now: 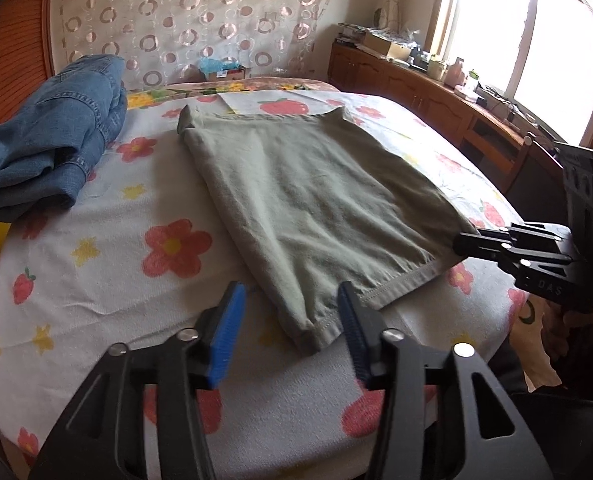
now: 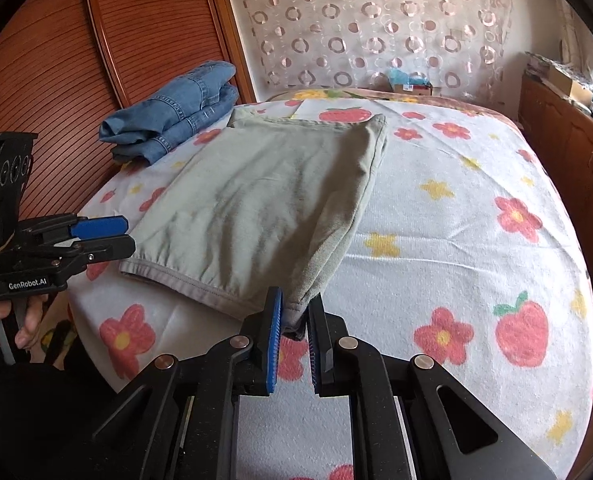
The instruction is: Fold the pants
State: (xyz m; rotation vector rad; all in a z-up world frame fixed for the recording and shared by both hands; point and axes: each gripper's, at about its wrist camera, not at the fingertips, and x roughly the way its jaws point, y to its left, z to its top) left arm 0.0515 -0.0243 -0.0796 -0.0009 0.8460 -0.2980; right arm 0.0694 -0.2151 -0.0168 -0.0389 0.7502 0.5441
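Bedspread (image 2: 456, 240): pants (image 2: 256, 208) corner between right fingers (image 2: 274, 340).

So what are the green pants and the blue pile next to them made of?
The green pants look like soft, matte cotton knit: they wrinkle gently and have a stitched hem, though the exact fibre is unclear. The blue pile looks like denim: a faded, coarse weave with pale seam stitching. The right hand-held gripper pinches the pants' corner, which bunches softly.

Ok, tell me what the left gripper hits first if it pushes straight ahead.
Most likely the near hem corner of the green pants, lying between the open fingers of the left gripper; depth is unclear, and it may still be slightly above the cloth.
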